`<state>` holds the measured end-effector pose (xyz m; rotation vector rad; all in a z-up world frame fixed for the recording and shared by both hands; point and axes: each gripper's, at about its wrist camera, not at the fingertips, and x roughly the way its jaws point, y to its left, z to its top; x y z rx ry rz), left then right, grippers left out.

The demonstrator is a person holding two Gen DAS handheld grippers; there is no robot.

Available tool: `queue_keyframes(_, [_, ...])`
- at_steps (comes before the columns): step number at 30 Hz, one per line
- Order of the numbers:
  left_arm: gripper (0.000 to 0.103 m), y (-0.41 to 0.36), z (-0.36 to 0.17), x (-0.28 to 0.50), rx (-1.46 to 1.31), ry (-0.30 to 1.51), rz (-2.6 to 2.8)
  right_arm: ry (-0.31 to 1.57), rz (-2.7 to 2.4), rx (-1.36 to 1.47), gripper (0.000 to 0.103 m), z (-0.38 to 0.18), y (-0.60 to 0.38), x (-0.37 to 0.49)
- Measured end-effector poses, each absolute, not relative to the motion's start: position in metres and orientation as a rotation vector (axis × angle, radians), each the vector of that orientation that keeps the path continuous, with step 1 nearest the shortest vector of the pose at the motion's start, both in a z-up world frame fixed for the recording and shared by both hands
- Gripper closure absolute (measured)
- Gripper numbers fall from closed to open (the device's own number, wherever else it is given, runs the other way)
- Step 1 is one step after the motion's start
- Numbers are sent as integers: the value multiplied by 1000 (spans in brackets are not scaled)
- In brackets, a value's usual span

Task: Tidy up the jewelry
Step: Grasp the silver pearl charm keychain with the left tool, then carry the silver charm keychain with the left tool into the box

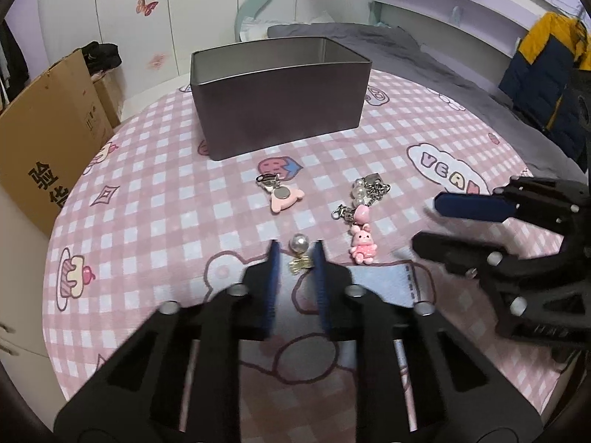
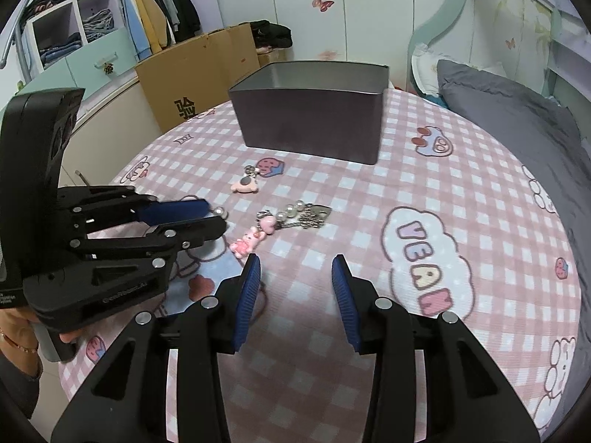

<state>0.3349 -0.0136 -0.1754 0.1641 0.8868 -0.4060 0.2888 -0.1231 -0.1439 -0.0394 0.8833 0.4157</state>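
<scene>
A pearl earring with a gold clip [image 1: 300, 253] lies on the pink checked cloth between the fingertips of my left gripper [image 1: 297, 248], which is open around it and not closed on it. A pink bear charm [image 1: 282, 195] and a pearl chain with a pink bunny charm [image 1: 364, 217] lie further out. An open grey metal tin [image 1: 277, 105] stands behind them. My right gripper [image 2: 295, 264] is open and empty, hovering just short of the bunny charm [image 2: 246, 241]. The left gripper also shows in the right wrist view [image 2: 218, 217].
The cloth covers a round table [image 2: 461, 265]. Cardboard boxes [image 1: 48, 129] stand off its left side. A bed with grey bedding [image 2: 517, 118] lies beyond the right edge. A wardrobe with hanging clothes [image 2: 155, 11] stands at the back.
</scene>
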Motion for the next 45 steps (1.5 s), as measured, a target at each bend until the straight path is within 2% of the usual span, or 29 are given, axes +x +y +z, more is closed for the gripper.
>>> queue_keyframes(14, [90,20,-158,334,42,869,-402,910,416,-88,63,-150,-76,304])
queue_keyframes(16, [90,21,-156,333,45,867,-409,907,390,-134,74,-151,-71,304])
queue_keyframes(17, [90,20,-154,332,45,866,-416,899,368,-177,84,-151,-68,303])
queue_keyframes(18, [90,20,-153,332,45,864,-418,896,365,-198,88,-152,-68,303])
queue_keyframes(25, [90,21,-139,334,5,851,-465,903,401,-144,89,-143,-93,300])
queue_keyframes(33, [90,12,-109,349,-70,844,-546,829,442,-42,89,-97,-123,305])
queue_keyframes(45, [90,-11,-77,414,-112,845,-527,766,399,22,89,-57,-137,367])
